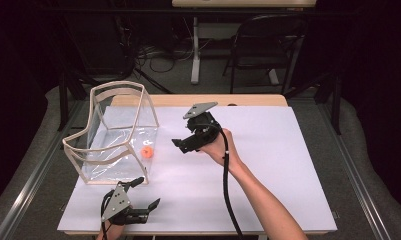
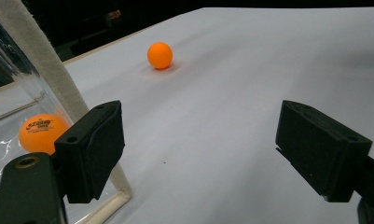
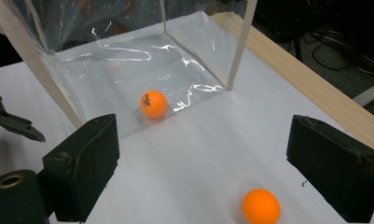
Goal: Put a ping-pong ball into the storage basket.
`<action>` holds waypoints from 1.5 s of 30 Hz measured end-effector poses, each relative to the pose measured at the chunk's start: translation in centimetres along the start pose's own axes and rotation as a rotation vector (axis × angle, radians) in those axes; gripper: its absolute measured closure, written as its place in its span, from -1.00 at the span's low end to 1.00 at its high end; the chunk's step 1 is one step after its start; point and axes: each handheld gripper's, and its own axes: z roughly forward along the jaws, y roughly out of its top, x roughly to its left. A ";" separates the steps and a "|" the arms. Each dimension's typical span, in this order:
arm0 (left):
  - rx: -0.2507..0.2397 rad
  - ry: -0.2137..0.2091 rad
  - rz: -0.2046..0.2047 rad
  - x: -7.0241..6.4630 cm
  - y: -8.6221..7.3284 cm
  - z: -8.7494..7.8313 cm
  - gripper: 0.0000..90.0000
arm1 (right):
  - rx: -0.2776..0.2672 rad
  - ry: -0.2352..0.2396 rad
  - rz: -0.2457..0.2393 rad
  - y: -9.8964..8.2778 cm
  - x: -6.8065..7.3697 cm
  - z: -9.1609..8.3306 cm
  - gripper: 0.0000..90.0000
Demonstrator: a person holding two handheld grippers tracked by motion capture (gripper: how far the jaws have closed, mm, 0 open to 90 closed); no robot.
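Note:
A clear plastic container with cream edging stands open-sided at the table's left. One orange ball rests inside it, printed with a logo, also seen through the film. A second orange ball lies loose on the white sheet, low between my right gripper's open jaws and untouched by the pads. That loose ball lies far ahead of my left gripper, which is open and empty. In the high view my right gripper hovers beside the container's opening and my left gripper sits near the front edge.
The white sheet covers most of the table, with a wooden strip along the far edge. A black folding chair and floor cables lie beyond it. The left gripper's finger shows at the right gripper view's left edge.

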 end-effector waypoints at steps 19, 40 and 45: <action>-0.001 -0.004 0.003 -0.1 0.0 0.1 -0.66 | 0.020 -0.042 0.058 -6.7 -0.9 -0.5 -0.86; -0.004 -0.003 0.009 -0.1 0.1 0.1 -0.66 | 0.077 -0.111 0.137 -12.2 -0.9 -0.2 -0.97; 0.001 -0.005 0.013 -0.2 0.1 0.2 -0.66 | 0.086 -0.113 0.153 -12.9 -0.9 -0.1 -1.00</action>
